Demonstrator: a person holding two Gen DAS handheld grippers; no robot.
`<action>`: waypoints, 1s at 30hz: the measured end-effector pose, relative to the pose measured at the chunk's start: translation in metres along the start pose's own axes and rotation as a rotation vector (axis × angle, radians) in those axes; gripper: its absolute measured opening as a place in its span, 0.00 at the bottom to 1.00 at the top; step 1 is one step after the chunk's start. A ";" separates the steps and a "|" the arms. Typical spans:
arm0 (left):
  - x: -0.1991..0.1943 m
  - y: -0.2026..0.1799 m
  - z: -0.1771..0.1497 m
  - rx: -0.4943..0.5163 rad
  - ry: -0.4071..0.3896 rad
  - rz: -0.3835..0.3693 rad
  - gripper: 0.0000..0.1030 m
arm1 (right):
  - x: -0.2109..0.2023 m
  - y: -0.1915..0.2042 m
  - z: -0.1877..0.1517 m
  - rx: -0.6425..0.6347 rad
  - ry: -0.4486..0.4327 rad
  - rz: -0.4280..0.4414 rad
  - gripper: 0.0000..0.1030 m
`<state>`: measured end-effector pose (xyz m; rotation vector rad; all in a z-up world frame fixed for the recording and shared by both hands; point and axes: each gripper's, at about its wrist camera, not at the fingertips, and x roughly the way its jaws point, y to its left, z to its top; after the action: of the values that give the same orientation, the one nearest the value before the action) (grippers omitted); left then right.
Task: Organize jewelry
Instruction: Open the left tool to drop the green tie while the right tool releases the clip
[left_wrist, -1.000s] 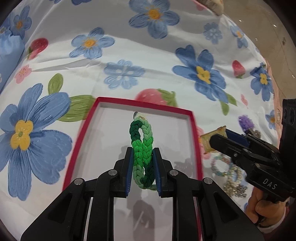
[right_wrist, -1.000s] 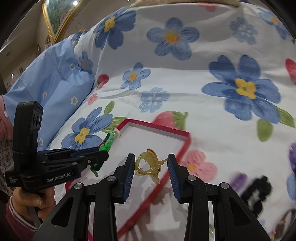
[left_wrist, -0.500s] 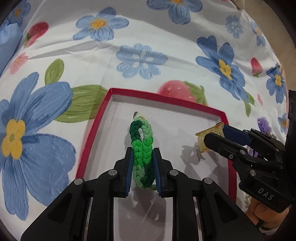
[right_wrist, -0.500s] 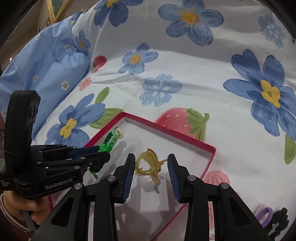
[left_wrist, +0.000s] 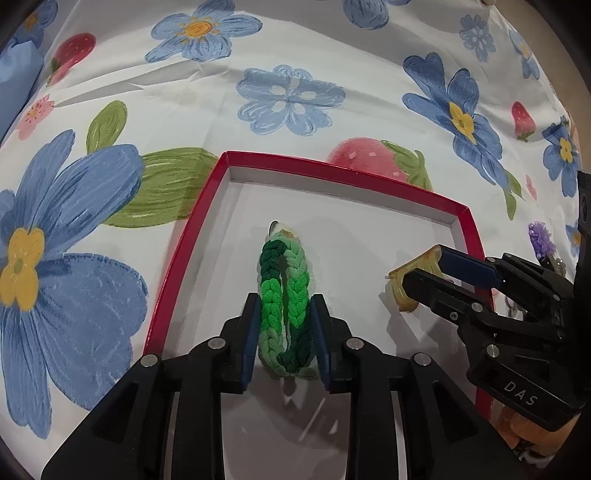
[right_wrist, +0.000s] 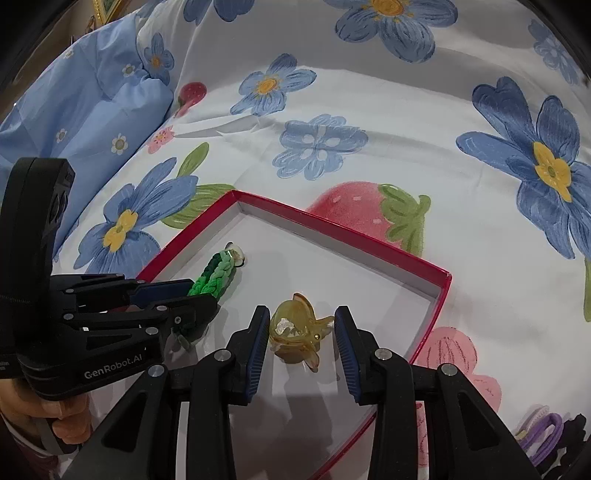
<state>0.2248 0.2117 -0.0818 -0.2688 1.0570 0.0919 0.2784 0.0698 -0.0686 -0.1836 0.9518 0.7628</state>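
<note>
A shallow red-rimmed box (left_wrist: 207, 206) with a white inside lies on a flowered bedsheet; it also shows in the right wrist view (right_wrist: 439, 295). My left gripper (left_wrist: 282, 328) is shut on a green braided bracelet (left_wrist: 282, 288), held low over the box floor. The bracelet also shows in the right wrist view (right_wrist: 214, 277). My right gripper (right_wrist: 301, 332) is shut on a translucent yellow hair claw (right_wrist: 295, 328), also low inside the box, to the right of the bracelet. The claw shows in the left wrist view (left_wrist: 404, 284).
Purple hair ties and dark jewelry (right_wrist: 543, 432) lie on the sheet right of the box. A purple ornament (left_wrist: 541, 240) lies beyond the box's right rim. A light blue pillow (right_wrist: 85, 110) lies at far left.
Both grippers have moved forward and down over the box with their items. The hair claw came from outside the right rim to inside the box.
</note>
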 end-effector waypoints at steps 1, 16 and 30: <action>-0.001 0.000 0.000 0.001 -0.002 0.003 0.29 | 0.000 0.000 0.000 -0.003 0.002 -0.002 0.36; -0.044 0.009 -0.011 -0.090 -0.083 0.014 0.50 | -0.022 0.000 -0.001 0.023 -0.027 0.017 0.51; -0.087 -0.058 -0.036 -0.061 -0.132 -0.147 0.51 | -0.123 -0.043 -0.057 0.200 -0.172 0.007 0.51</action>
<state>0.1633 0.1506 -0.0125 -0.3899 0.9014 0.0101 0.2262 -0.0495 -0.0126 0.0590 0.8593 0.6738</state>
